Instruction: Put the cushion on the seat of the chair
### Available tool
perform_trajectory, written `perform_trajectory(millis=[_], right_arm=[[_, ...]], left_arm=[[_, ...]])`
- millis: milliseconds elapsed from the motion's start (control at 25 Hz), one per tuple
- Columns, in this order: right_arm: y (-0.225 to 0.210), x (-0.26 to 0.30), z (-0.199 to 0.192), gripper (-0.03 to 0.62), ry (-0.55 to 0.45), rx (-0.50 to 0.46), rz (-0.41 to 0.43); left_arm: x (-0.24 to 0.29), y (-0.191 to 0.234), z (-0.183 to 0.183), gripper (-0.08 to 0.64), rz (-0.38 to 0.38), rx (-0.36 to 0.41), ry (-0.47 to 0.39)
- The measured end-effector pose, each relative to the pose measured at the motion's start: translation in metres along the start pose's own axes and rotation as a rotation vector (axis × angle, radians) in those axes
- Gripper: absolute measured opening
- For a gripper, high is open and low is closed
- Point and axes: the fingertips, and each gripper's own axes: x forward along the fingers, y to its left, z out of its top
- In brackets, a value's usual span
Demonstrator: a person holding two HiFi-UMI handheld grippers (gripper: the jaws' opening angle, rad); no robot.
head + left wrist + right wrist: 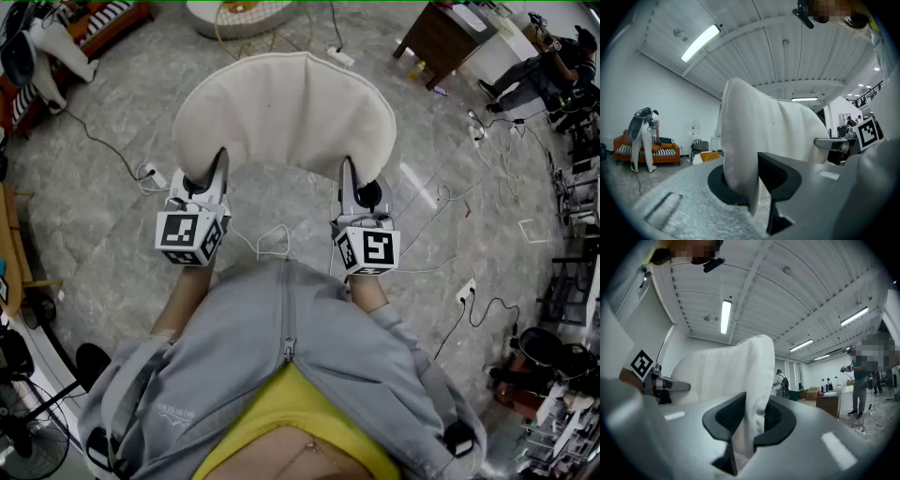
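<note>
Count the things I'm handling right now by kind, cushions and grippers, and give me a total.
Cushion: 1, white
Grippers: 2, the left gripper and the right gripper, each shut on the cushion's edge
Total: 3

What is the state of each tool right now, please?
Left tool: closed on the left edge of the cream fabric cushion.
Right tool: closed on the same cushion's right edge.
</note>
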Motion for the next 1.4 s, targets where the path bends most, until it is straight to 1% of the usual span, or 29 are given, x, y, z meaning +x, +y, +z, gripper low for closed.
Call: perform_trajectory(millis=[160, 280, 480, 640, 880, 1200, 1400], right_arm=[[-0.015, -0.001, -0.007, 0.054, 0.002, -0.003, 0.002], [-0.022, 0.005, -0.013, 0.057, 0.009, 0.022, 0.012], [-0.023, 0.021, -0.024, 0.063, 0.02, 0.055, 0.027], [-0.024, 0.049, -0.036, 0.064, 0.035, 0.056, 0.021], [-0.04, 0.124, -0.05, 0.064, 0.031, 0.049, 0.007], [-0.047, 0.27, -0.054, 0.066, 0.02, 0.036, -0.002], [-0.065, 0.342, -0.06, 0.066, 0.019, 0.031, -0.04]], left_arm=[[0.01, -0.011, -0.01, 0.06, 0.005, 0.003, -0.002], [0.017, -0.011, -0.015, 0.06, 0.01, -0.013, 0.006], [0.028, 0.002, -0.02, 0.06, 0.015, -0.023, 0.026], [0.05, 0.021, -0.029, 0.06, 0.006, -0.037, 0.034], [0.117, 0.063, -0.029, 0.06, -0.012, -0.045, 0.023], [0.231, 0.161, -0.012, 0.06, -0.03, -0.057, 0.005], [0.304, 0.2, -0.008, 0.06, -0.067, -0.05, 0.004]])
